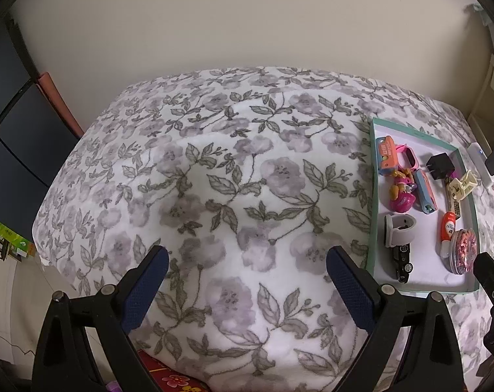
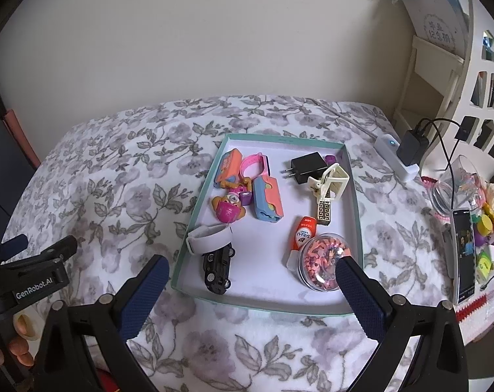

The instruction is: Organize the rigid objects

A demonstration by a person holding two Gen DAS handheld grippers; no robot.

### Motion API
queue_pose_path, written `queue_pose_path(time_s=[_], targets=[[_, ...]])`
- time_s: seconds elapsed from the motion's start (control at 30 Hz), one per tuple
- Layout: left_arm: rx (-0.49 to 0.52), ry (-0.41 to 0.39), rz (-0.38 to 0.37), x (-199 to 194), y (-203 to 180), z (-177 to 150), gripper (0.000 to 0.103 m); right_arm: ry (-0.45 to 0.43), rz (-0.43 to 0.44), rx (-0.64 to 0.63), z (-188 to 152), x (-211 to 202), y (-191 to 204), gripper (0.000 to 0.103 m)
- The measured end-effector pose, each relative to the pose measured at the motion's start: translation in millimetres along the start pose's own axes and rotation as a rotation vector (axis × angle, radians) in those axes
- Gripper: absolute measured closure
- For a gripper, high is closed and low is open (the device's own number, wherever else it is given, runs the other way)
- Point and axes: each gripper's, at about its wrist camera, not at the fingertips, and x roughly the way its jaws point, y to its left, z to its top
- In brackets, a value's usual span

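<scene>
Currently hovering above a flower-print blanket [image 2: 123, 196], both tools released and grasping nothing. Left gripper [image 1: 247, 274] spread wide over bare floral cloth, blue pads [image 1: 145, 290] well apart, nothing between them. Right gripper [image 2: 252, 285] likewise spread, poised over the near edge of a shallow teal-rimmed tray [image 2: 354, 176], its right pad [image 2: 361, 297] overlapping in view the clear round case of pink bits [image 2: 322, 261] at the tray's near right corner; contact cannot be told.

Inside the tray, everything lying flat on the white floor:
- far left corner: orange-and-blue toy case [image 2: 229, 166], with a pink watch [image 2: 255, 165] just beside it
- left of middle: a second blue-and-orange case [image 2: 268, 201], a small cartoon figure [image 2: 229, 209] next to it
- near left: white wristband [image 2: 209, 238] touching a black toy car [image 2: 217, 269], car nose toward the near edge
- far right: black plug adapter [image 2: 307, 166], a cream clip [image 2: 330, 179] touching it, a gold-and-black patterned bar [image 2: 325, 210] below the clip
- near right: orange-and-white tube [image 2: 301, 236] against the round case

Beyond the tray's right edge, off the tray: white power strip [image 2: 394, 156] with a black charger [image 2: 412, 147] plugged in, a phone [image 2: 464, 254] with a lit screen, a glass jar [image 2: 456, 186]. At the left edge of the right wrist view, a person's fingertips [image 2: 18, 349] under the black handle of the left tool.
</scene>
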Motion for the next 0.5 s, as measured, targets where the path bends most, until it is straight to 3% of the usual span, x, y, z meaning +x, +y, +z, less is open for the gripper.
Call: queue_pose_path(time_s=[0.5], targets=[[0.001,-0.001,-0.01,-0.3,0.1,1.3,0.006,0.009,-0.009,-0.004,2.5,1.8,-1.4,0.0]])
